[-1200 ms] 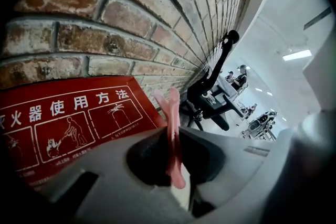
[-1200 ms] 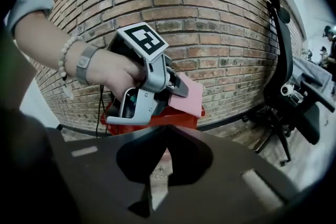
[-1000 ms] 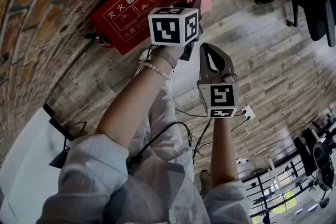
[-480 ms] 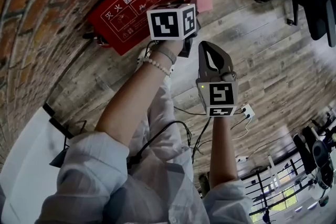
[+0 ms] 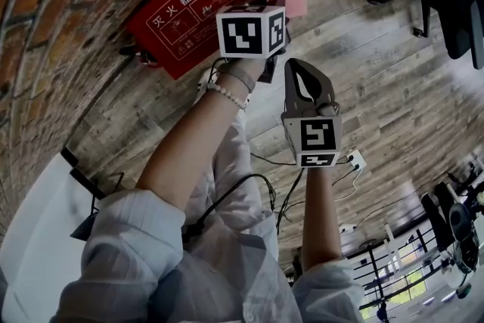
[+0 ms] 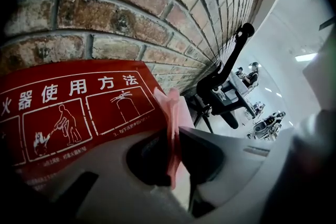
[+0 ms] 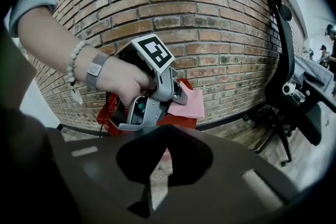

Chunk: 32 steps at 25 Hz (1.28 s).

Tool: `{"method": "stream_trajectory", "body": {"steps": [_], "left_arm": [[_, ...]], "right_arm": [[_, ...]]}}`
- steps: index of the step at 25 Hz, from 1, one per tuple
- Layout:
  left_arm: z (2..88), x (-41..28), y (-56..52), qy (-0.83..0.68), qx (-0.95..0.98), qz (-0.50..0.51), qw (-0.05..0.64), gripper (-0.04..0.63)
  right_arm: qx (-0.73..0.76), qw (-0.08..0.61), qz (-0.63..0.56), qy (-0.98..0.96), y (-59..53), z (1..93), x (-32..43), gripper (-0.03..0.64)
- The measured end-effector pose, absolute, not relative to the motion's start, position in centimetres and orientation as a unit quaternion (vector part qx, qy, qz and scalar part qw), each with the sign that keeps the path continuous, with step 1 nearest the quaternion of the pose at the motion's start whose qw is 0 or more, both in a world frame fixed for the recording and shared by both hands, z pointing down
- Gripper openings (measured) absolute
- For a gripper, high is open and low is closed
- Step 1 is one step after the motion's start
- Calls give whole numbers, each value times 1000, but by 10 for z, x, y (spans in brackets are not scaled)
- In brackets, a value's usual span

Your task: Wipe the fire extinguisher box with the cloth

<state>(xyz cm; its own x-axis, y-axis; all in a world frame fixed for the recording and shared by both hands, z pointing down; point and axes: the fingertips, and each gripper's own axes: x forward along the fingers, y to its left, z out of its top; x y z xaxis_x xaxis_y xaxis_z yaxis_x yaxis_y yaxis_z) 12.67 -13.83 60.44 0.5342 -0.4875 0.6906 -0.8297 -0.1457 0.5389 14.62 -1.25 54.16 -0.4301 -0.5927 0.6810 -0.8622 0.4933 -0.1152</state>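
Against a brick wall, the left gripper clamps a pink fabric cloth, seemingly pressed to the red printed fire extinguisher box's corner for wiping; the right gripper hangs closed, empty.

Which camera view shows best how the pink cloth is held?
The left gripper view: the pink cloth stands edge-on, pinched between the left gripper's fingers, by the red box. The right gripper view shows the cloth flat, sticking out past that gripper. The head view shows only its end beyond the marker cube.
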Motion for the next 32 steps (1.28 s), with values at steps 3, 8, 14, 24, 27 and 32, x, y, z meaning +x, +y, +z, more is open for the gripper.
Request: {"method": "stream_trajectory", "body": {"steps": [3,8,14,24,27,32], "left_arm": [[604,123,-137,-449,733,182,477,12],[604,115,-133,-454,729,185,478,12],[603,101,-131,-461,725,185,477,12],[603,72,-115,-473,713,183,484,12],[603,63,-110,-476,711,185,483,12],[603,47,-99,-481,707,187,483,12]], "right_arm": [[446,293,231,-814,-11,542,145,5],[445,293,231,-814,-11,541,144,5],[439,294,227,-818,-12,539,135,5],[428,297,221,-825,-9,538,114,5],[426,297,219,-826,-8,537,108,5],[422,300,215,-828,-4,535,98,5]]}}
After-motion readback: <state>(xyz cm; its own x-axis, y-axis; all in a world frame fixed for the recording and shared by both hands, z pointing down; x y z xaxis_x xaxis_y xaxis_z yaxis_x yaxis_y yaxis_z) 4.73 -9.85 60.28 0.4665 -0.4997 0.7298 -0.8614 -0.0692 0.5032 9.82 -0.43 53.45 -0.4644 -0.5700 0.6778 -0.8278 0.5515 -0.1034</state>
